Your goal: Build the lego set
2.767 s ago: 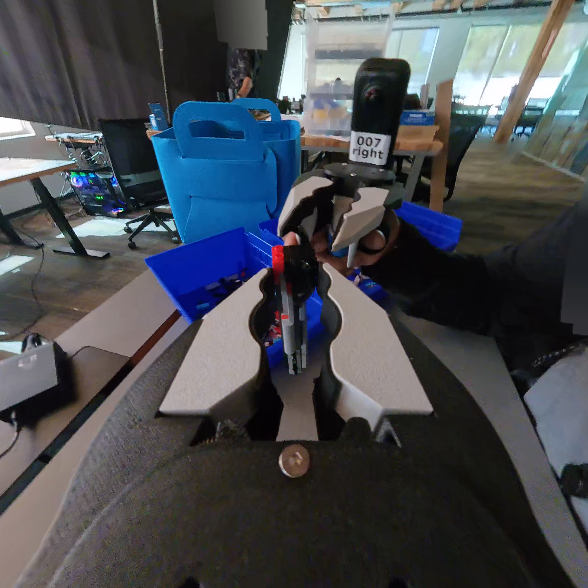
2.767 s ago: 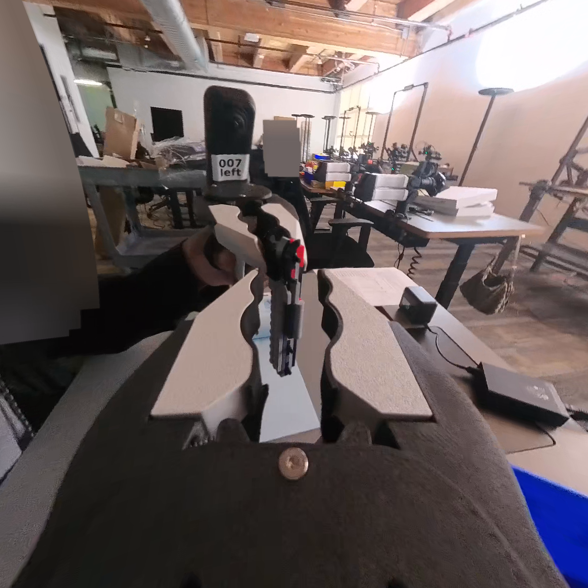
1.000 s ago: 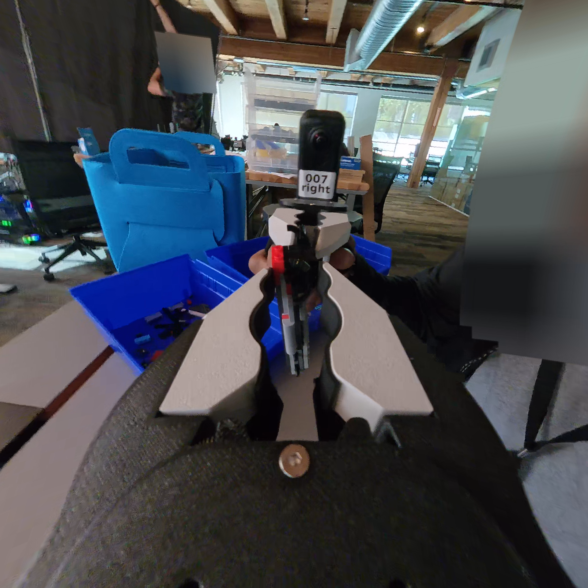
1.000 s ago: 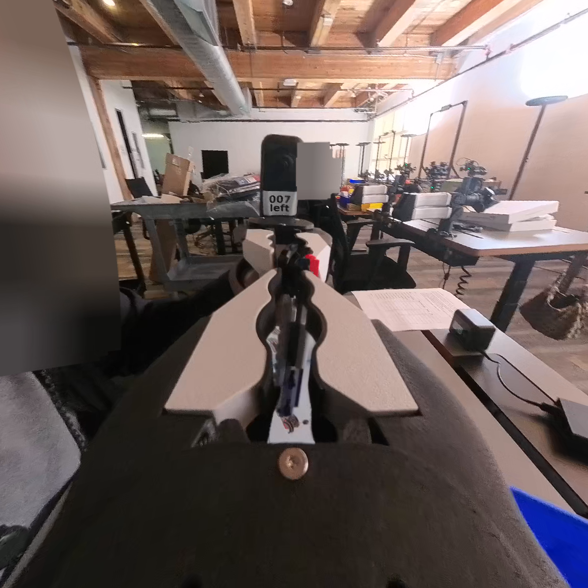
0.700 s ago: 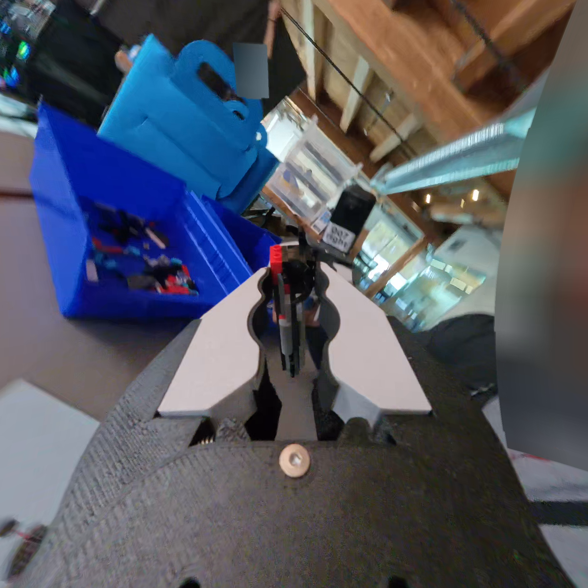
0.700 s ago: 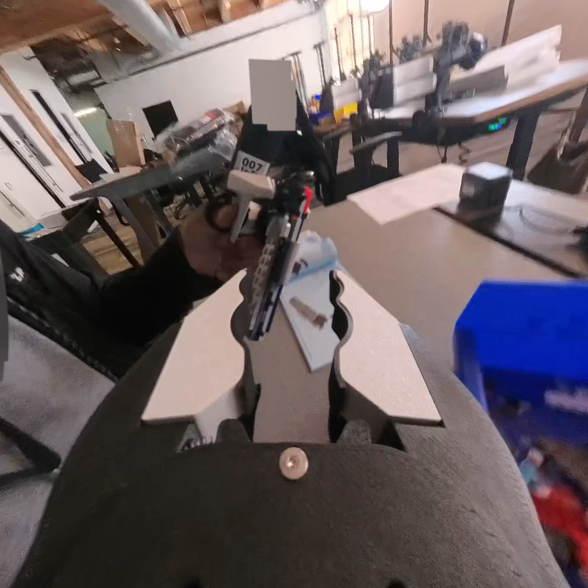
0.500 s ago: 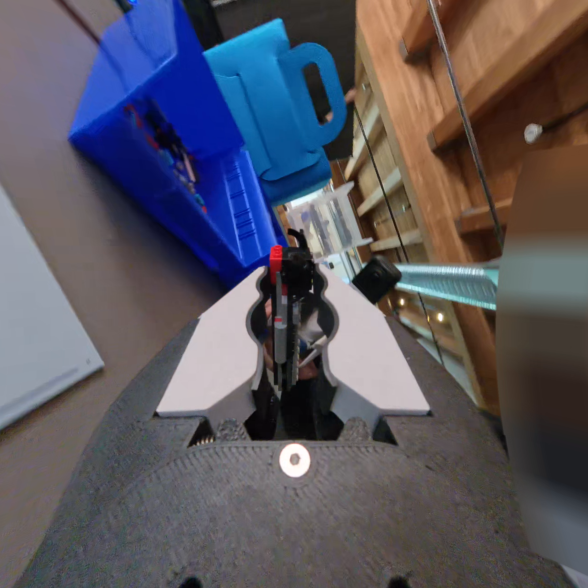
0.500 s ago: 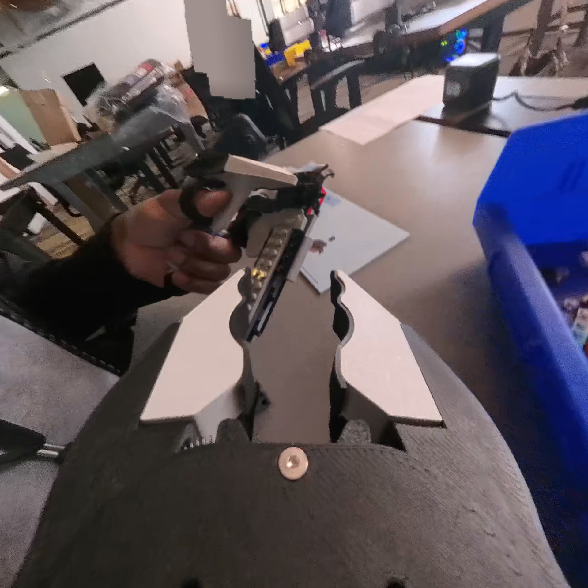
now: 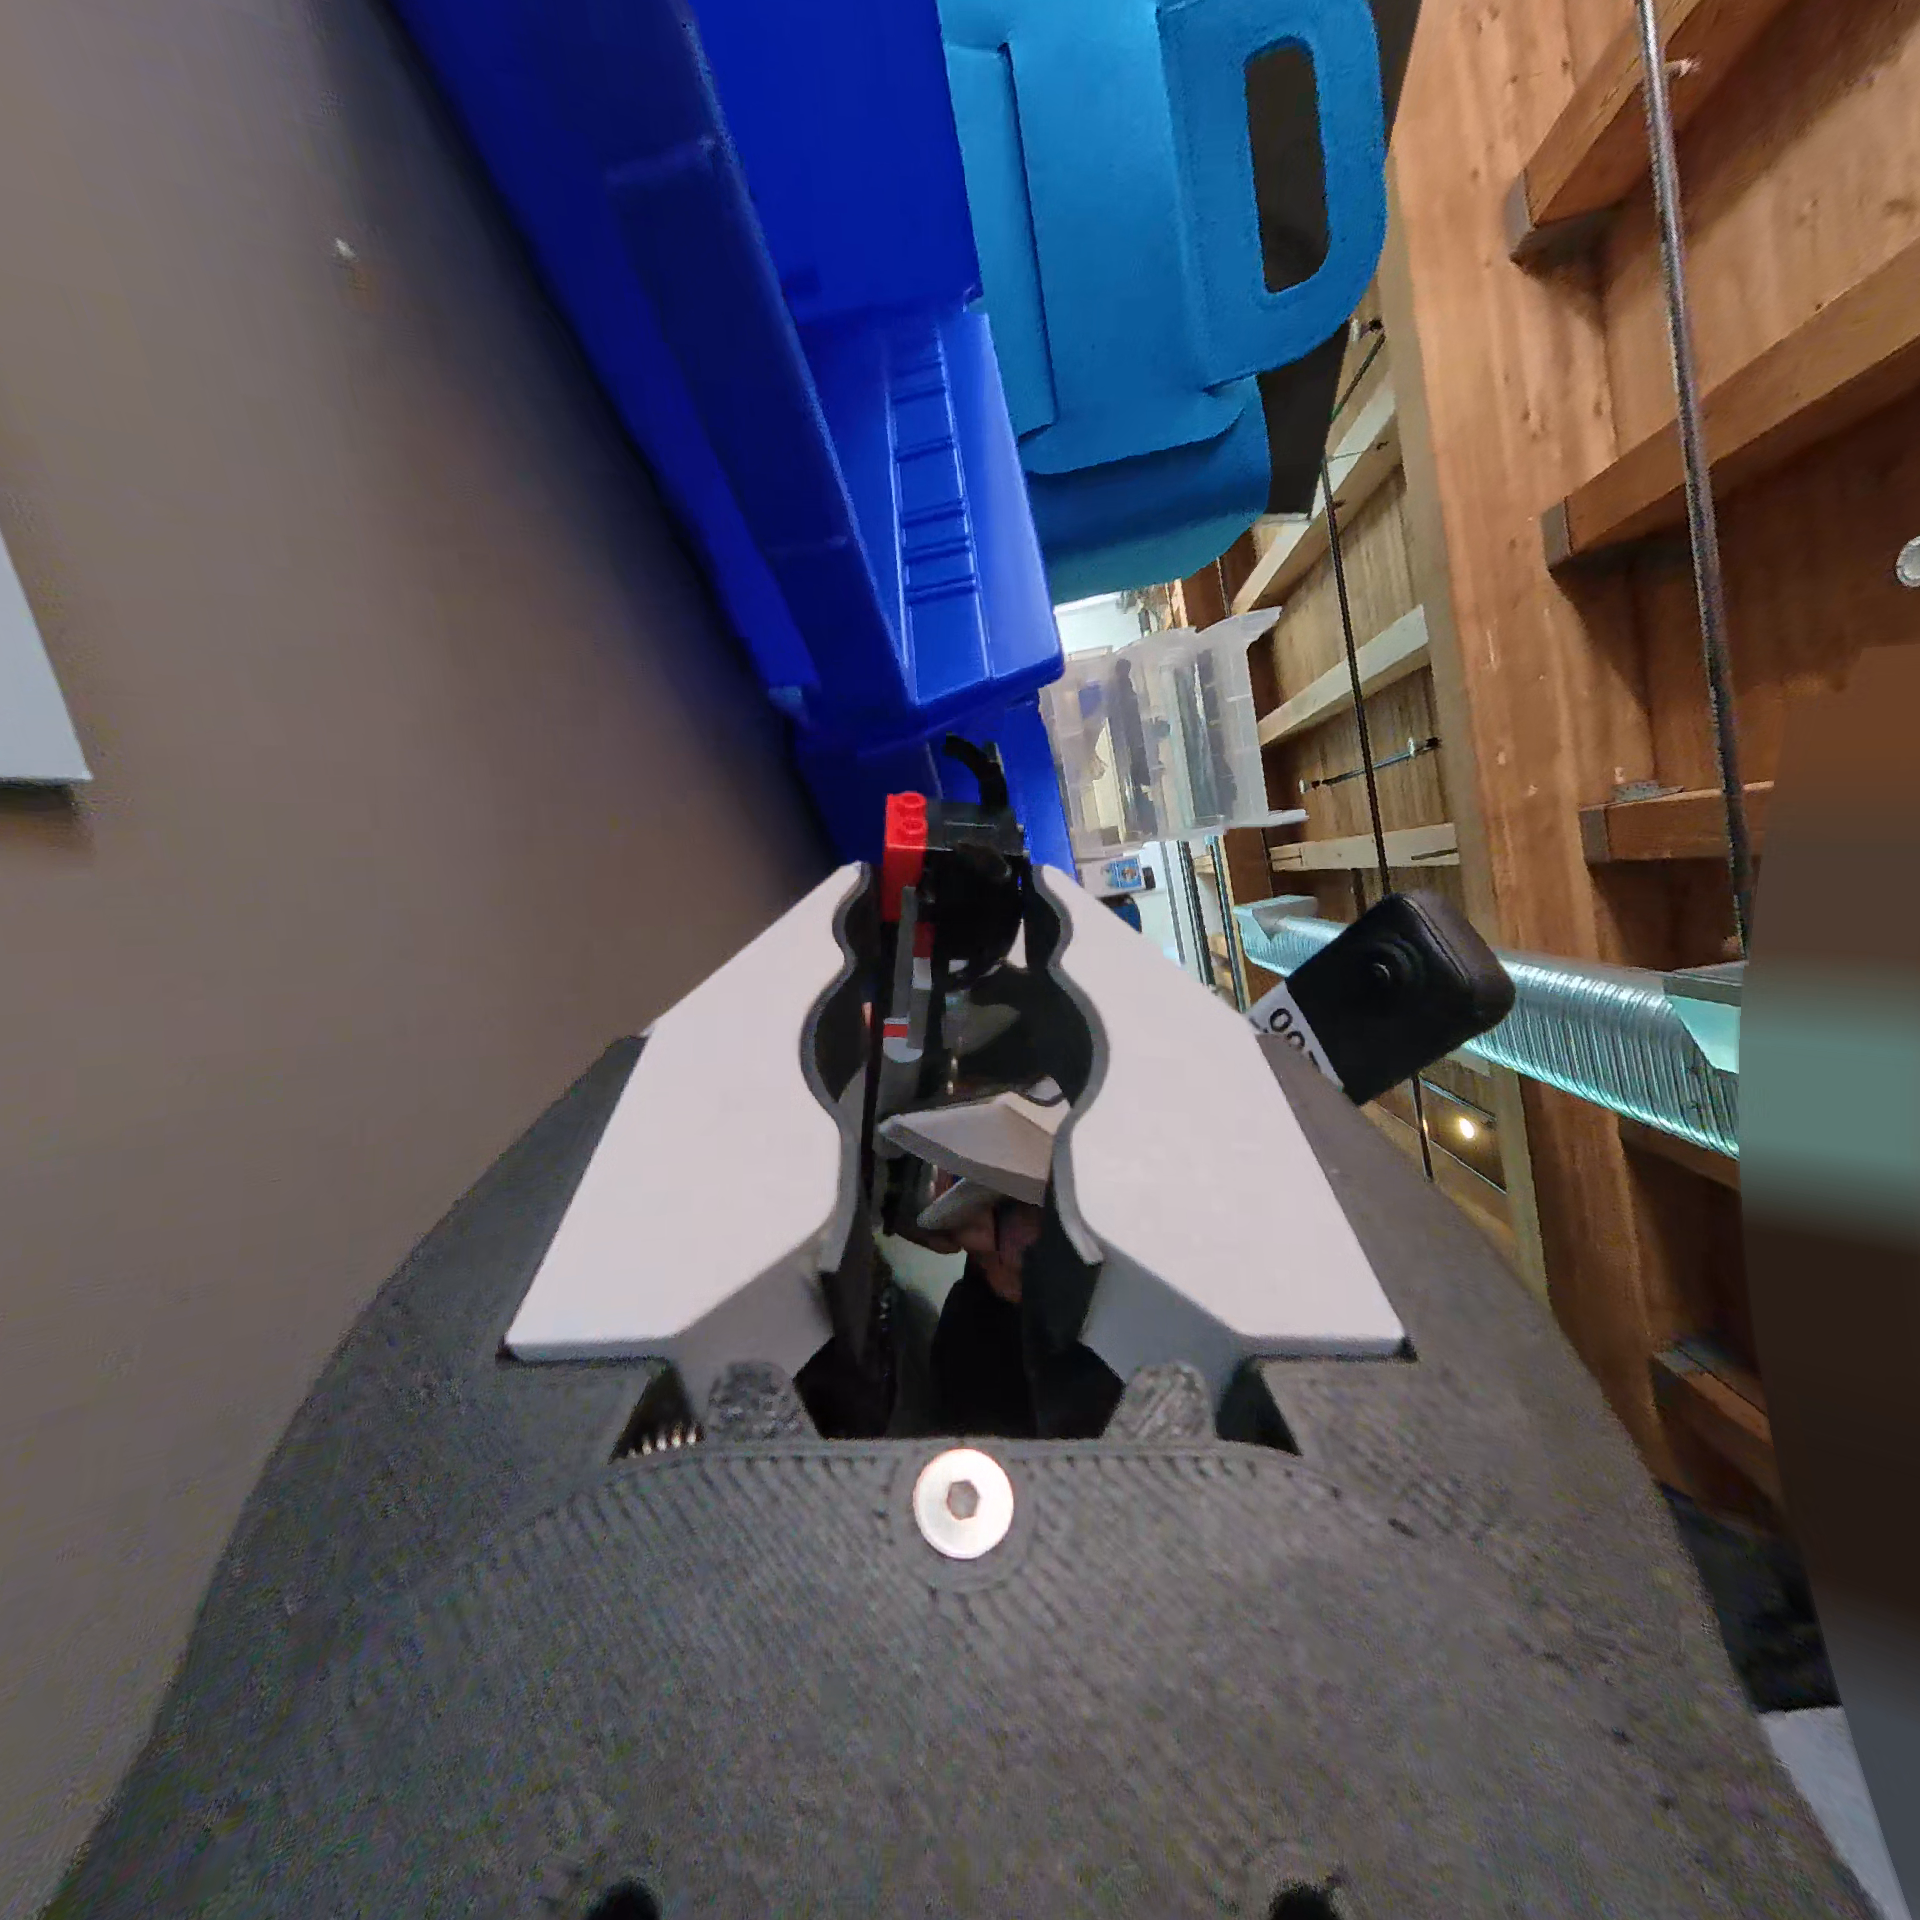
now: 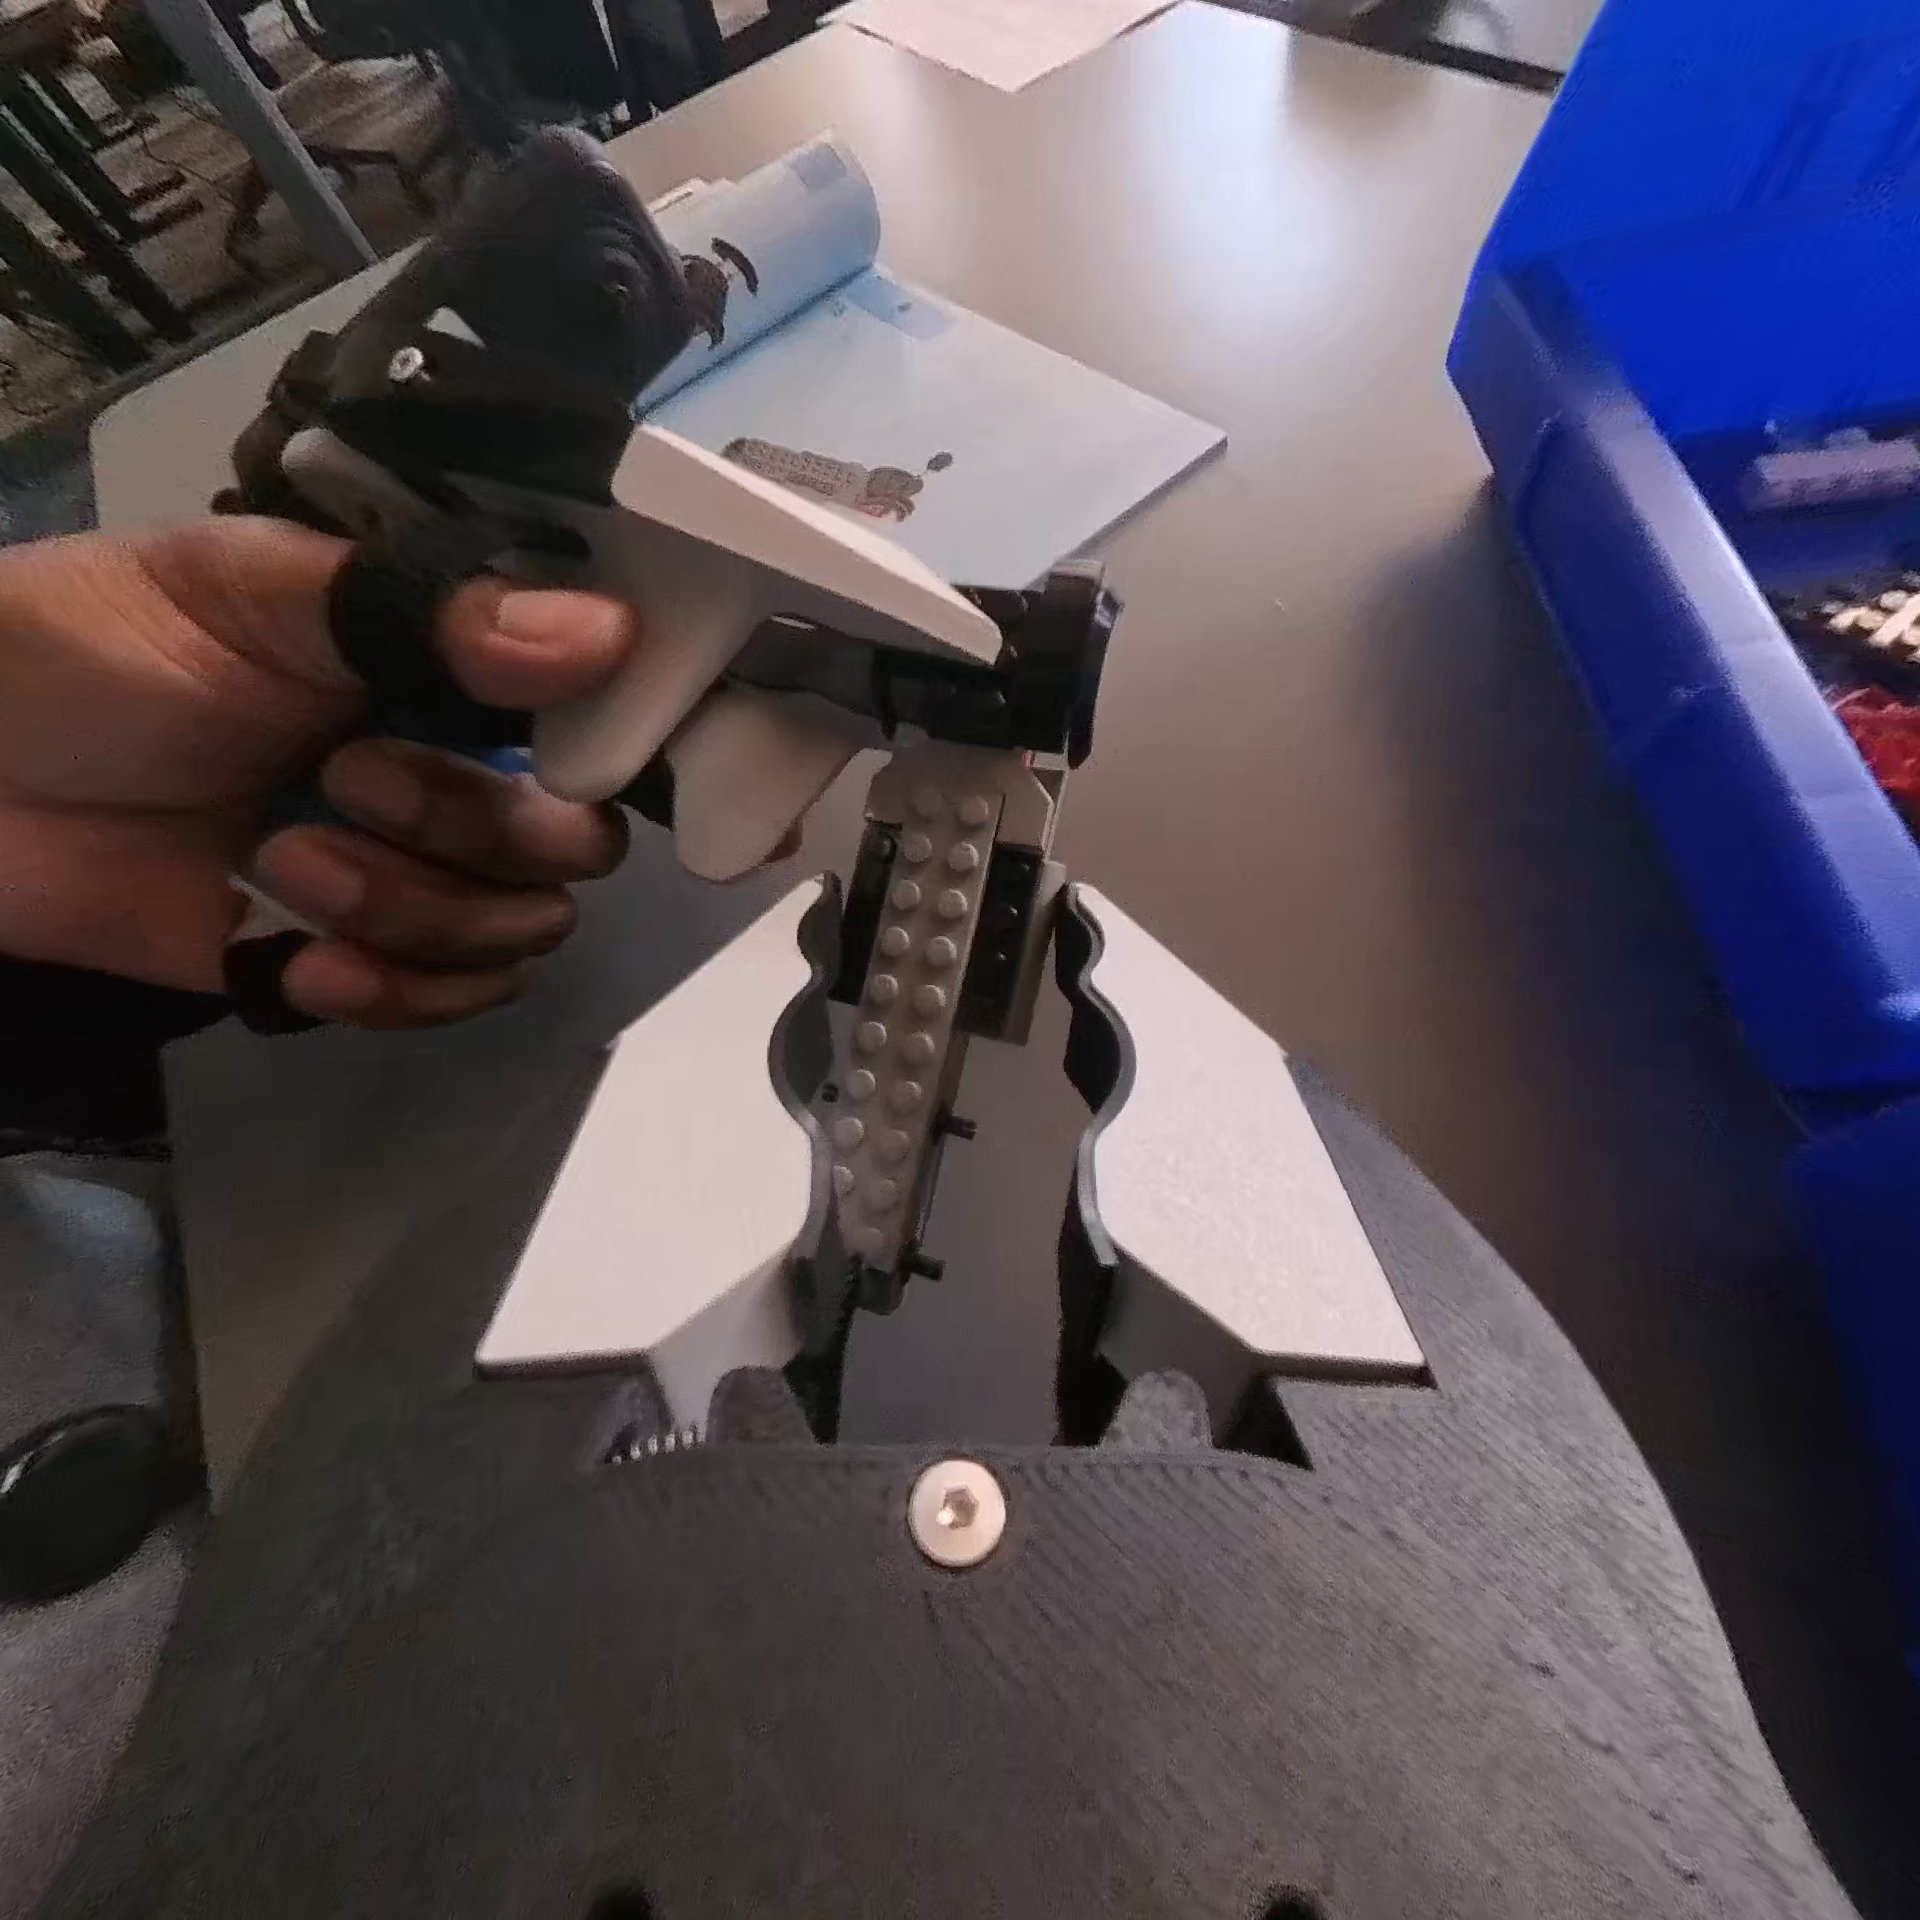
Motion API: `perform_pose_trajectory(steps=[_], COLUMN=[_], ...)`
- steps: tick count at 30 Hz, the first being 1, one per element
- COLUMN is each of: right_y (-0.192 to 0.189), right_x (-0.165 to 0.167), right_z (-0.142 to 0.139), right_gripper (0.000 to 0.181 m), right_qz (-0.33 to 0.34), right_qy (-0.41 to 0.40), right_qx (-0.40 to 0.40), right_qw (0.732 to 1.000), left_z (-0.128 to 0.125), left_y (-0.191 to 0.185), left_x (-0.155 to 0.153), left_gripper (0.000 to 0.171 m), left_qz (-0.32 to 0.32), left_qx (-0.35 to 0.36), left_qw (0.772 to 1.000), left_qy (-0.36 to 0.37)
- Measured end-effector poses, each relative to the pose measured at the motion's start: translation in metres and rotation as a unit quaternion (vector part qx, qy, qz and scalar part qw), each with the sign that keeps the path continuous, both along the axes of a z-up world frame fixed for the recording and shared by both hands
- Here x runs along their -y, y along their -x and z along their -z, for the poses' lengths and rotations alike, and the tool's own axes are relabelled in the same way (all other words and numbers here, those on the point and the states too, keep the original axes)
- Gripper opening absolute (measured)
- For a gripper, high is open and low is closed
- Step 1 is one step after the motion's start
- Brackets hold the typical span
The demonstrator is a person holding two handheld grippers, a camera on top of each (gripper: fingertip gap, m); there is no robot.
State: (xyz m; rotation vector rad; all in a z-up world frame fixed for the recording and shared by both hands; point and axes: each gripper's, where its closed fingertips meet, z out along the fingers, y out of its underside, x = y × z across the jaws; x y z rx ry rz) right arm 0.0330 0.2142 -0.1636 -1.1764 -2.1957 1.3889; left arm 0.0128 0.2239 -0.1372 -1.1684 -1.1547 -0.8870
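Gripping one end of a half-built Lego model [image 10: 914,1049], the left gripper [image 10: 997,665] is clamped on its dark upper section, a person's hand [image 10: 260,769] wrapped around the handle. The model's grey studded plate hangs down into the gap between the right gripper [image 10: 940,904]'s fingers, which stand apart, not pressing it. In the left wrist view the model [image 9: 914,935] shows edge-on between narrowly set fingers, a red brick [image 9: 904,826] at its tip. Behind, an open instruction booklet [image 10: 914,364] lies on the grey table [image 10: 1299,727]. A blue parts bin [image 10: 1714,623] holding loose pieces crowds the right edge, and a light blue felt bag [image 9: 1143,260] stands beyond the bins.
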Motion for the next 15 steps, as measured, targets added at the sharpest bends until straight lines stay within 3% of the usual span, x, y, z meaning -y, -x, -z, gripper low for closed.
perform_pose_trajectory(steps=[4, 7, 10, 15], right_y=[-0.002, -0.004, -0.005, -0.001], right_x=[-0.007, -0.014, -0.018, -0.023], right_z=[0.010, 0.022, 0.030, 0.035], right_gripper=[0.043, 0.043, 0.043, 0.043], right_qz=[0.006, 0.006, 0.001, 0.000], right_qy=[0.003, -0.017, -0.041, -0.081], right_qx=[0.034, 0.062, 0.078, 0.078], right_qw=[0.999, 0.998, 0.996, 0.994], left_z=[0.006, 0.015, 0.029, 0.044], left_y=[-0.005, -0.006, -0.025, -0.057], left_x=[0.006, 0.024, 0.036, 0.045], left_gripper=[0.031, 0.033, 0.034, 0.033], left_qz=[0.041, 0.051, 0.119, 0.231], left_qx=[-0.012, -0.078, -0.174, -0.286], left_qw=[0.999, 0.991, 0.960, 0.894], left_qy=[0.023, 0.091, 0.184, 0.256])
